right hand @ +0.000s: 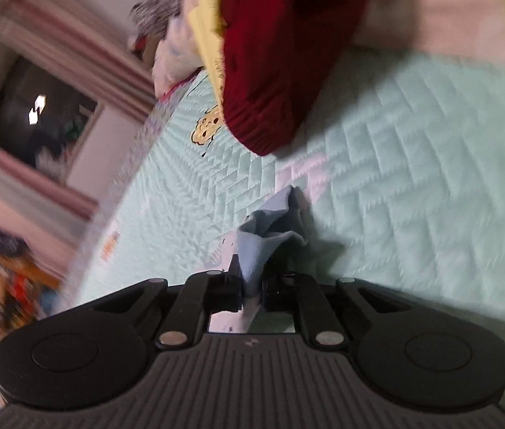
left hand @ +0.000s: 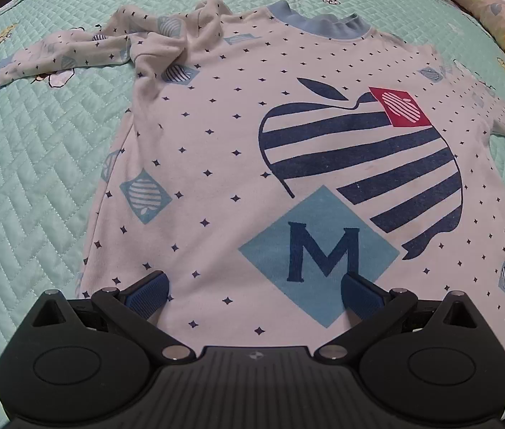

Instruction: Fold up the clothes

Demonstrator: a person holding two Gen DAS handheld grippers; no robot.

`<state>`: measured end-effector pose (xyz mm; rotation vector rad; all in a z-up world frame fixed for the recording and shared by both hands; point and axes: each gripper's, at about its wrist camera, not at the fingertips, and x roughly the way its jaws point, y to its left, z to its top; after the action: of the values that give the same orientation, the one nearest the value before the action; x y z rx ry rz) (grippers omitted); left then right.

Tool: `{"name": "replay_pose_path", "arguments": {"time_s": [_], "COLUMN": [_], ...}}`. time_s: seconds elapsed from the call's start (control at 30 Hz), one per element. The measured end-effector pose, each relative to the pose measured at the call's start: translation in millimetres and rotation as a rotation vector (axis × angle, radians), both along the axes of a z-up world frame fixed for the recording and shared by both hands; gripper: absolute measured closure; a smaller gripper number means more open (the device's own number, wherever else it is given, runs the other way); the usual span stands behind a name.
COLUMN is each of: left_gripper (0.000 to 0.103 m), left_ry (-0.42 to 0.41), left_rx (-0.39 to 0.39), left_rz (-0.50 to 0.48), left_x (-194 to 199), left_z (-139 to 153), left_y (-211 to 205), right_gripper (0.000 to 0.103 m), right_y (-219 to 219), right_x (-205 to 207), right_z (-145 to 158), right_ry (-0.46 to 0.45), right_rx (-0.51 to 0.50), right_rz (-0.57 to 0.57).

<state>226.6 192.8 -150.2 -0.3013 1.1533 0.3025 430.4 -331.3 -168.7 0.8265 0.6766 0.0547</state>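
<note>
In the left wrist view, a white long-sleeved cotton top (left hand: 252, 150) printed with small dark stars, a navy striped apple and a pale blue diamond bearing the letter M lies spread front-up on a mint-green quilted bedspread (left hand: 38, 186). Its pale blue ribbed collar (left hand: 323, 23) is at the far end, and its hem runs beneath the tool at the near edge. One sleeve (left hand: 73, 53) is crumpled and thrown out to the far left, ending in a blue cuff; the other runs off toward the right edge. The left gripper (left hand: 254, 289) hangs over the near part of the top with its jaws wide apart. The blue ridged pads (left hand: 148, 291) stand at either side of the M diamond, and the cloth between them lies flat and ungripped. Patterned bedding (left hand: 495, 10) is heaped at the far right.

The right wrist view is blurred. The right gripper (right hand: 252, 291) has its jaws drawn nearly together on a pale blue fold of fabric (right hand: 270, 236), which bunches up and stands out beyond the fingertips above the same mint bedspread (right hand: 413, 178). A dark red knitted garment (right hand: 281, 53) lies far beyond, on top of a yellow item (right hand: 206, 28). A dark window with striped curtains (right hand: 45, 114) shows to the far left.
</note>
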Motion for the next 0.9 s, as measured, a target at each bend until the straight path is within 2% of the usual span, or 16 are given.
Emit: {"name": "replay_pose_path", "arguments": {"time_s": [0.07, 0.17, 0.23, 0.3, 0.37, 0.43, 0.47, 0.53, 0.57, 0.7, 0.77, 0.83, 0.9], "left_gripper": [0.000, 0.001, 0.000, 0.001, 0.000, 0.000, 0.000, 0.000, 0.000, 0.001, 0.001, 0.001, 0.000], "left_ry": [-0.001, -0.005, -0.007, -0.007, -0.008, -0.010, -0.011, -0.012, -0.013, -0.013, -0.011, -0.009, -0.006], "left_rx": [0.001, 0.000, 0.001, 0.002, 0.003, 0.005, 0.006, 0.006, 0.005, 0.000, 0.000, 0.000, 0.000], "left_rz": [0.000, -0.002, -0.003, -0.003, -0.003, -0.003, -0.003, -0.003, -0.003, -0.004, -0.004, -0.004, -0.003], "left_x": [0, -1, -1, -1, -1, -1, -1, -1, -2, -2, -2, -1, -1], "left_z": [0, 0, 0, 0, 0, 0, 0, 0, 0, 0, 0, 0, 0], "left_y": [0, 0, 0, -1, -1, -2, -2, -2, -2, -1, -1, -1, -1], "right_gripper": [0.094, 0.089, 0.085, 0.077, 0.060, 0.059, 0.059, 0.059, 0.054, 0.050, 0.040, 0.038, 0.040], "right_y": [-2, -13, -14, -14, -15, -9, 0, 27, 45, 124, 145, 155, 146], "right_x": [0, -8, -14, -26, -40, -49, -52, -55, -54, -35, -22, -10, -5], "right_z": [-1, -1, 4, 13, 22, 33, 39, 50, 54, 56, 45, 26, 8], "right_ry": [0.005, 0.020, 0.028, 0.034, 0.025, -0.022, -0.058, -0.130, -0.156, -0.181, -0.136, -0.071, 0.017], "right_rx": [0.005, 0.090, 0.071, 0.024, 0.002, -0.018, -0.039, -0.071, -0.076, -0.026, 0.059, 0.120, 0.128], "right_rz": [0.006, -0.047, -0.088, -0.179, -0.292, -0.321, -0.286, -0.140, -0.046, 0.320, 0.420, 0.455, 0.429]}}
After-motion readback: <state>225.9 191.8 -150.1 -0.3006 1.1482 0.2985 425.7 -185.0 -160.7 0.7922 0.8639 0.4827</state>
